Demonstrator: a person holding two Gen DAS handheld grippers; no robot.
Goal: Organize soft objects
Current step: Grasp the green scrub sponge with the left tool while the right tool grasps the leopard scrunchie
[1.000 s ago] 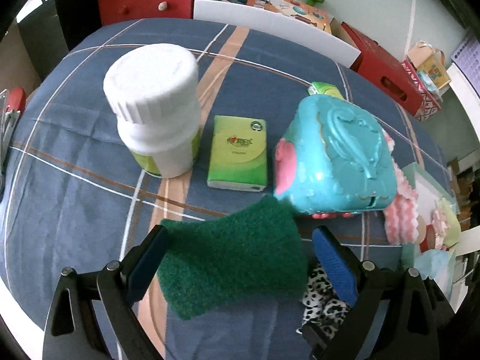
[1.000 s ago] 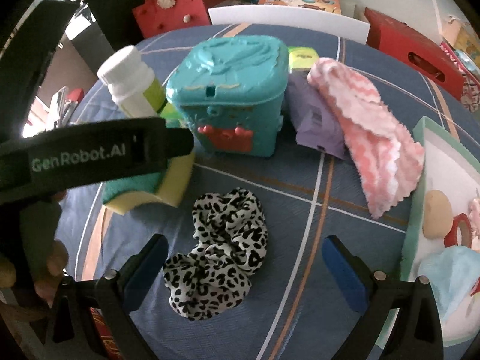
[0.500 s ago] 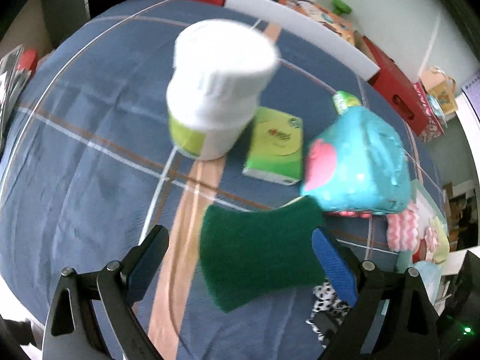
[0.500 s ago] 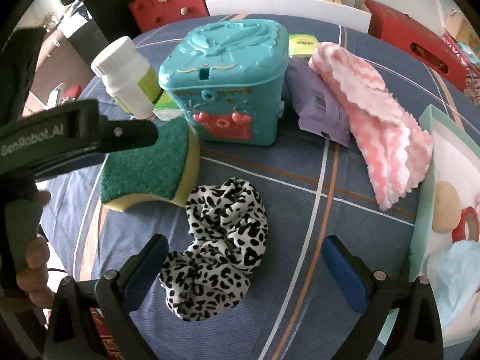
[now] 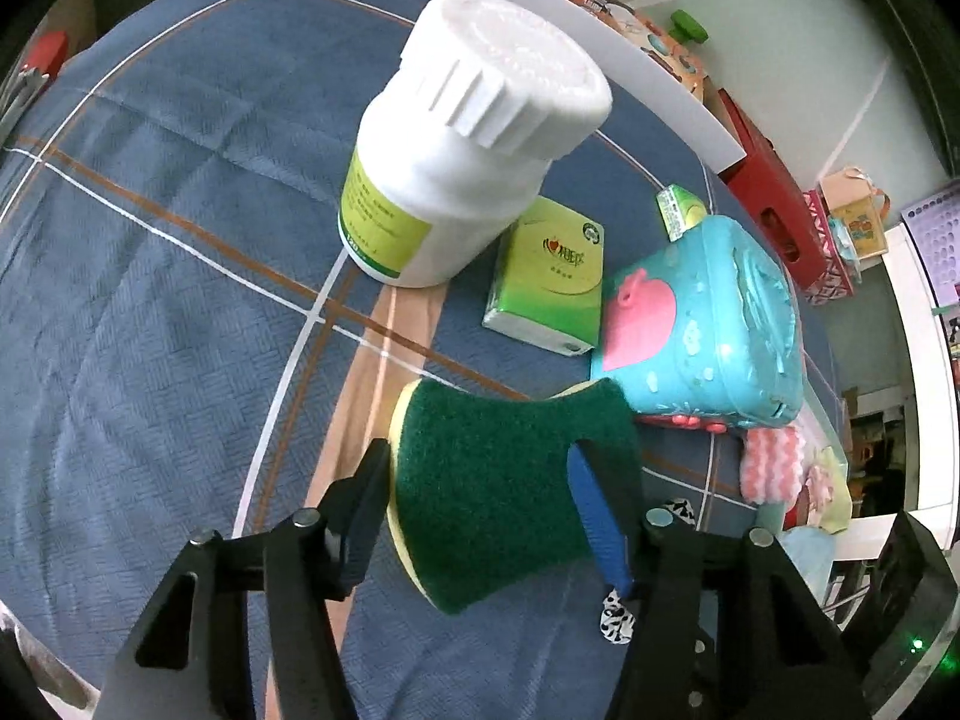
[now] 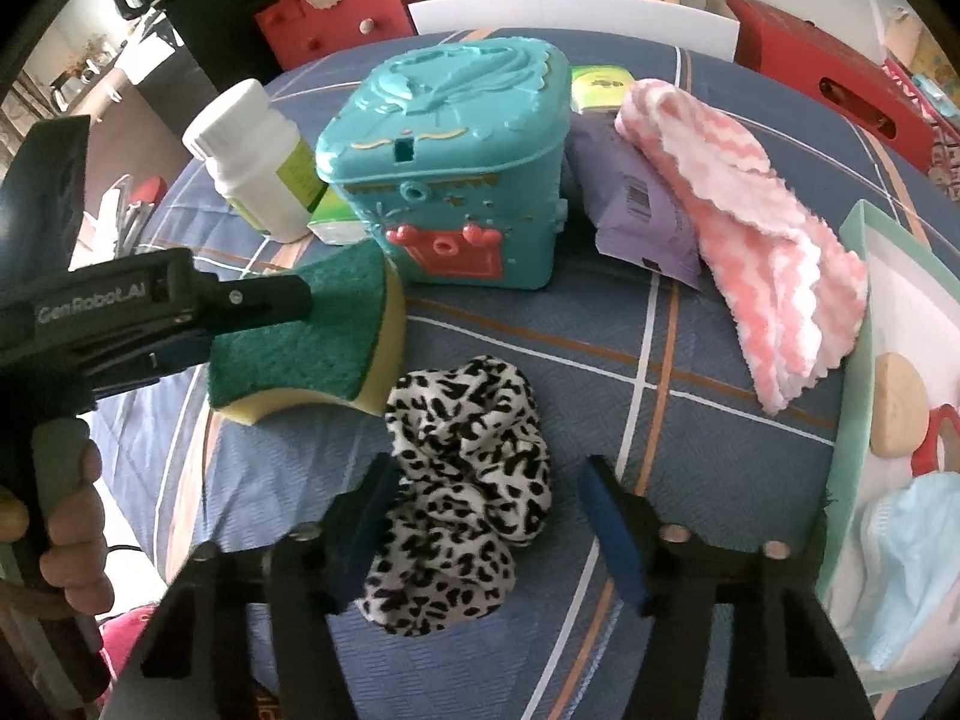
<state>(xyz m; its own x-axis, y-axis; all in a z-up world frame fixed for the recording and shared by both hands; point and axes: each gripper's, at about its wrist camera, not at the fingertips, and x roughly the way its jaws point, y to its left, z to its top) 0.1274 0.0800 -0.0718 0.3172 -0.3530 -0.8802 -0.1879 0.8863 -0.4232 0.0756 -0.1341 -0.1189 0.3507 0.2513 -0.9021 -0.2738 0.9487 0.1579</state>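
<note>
A green-topped yellow sponge [image 5: 498,480] lies on the blue checked tablecloth [image 5: 150,300], in front of the teal toy box [image 5: 702,324]. My left gripper [image 5: 480,468] is closing on it; both pads press its sides and the right pad dents it. In the right wrist view one of that gripper's fingers [image 6: 264,299] lies across the sponge [image 6: 312,336]. A leopard-print scrunchie [image 6: 468,462] sits between the closing jaws of my right gripper [image 6: 489,468]. The left pad touches it, while the right pad stands apart from it.
A white bottle [image 5: 474,138] and a green tissue pack [image 5: 552,276] stand behind the sponge. A pink cloth [image 6: 750,222] drapes over a purple pack [image 6: 636,210]. A pale green tray [image 6: 852,360] at the right holds a light blue cloth [image 6: 906,546]. A hand [image 6: 72,540] holds the left gripper.
Both grippers' jaws have narrowed by about half. My left gripper has come down around the sponge and rolled, and now pinches it. The right gripper has stayed over the scrunchie.
</note>
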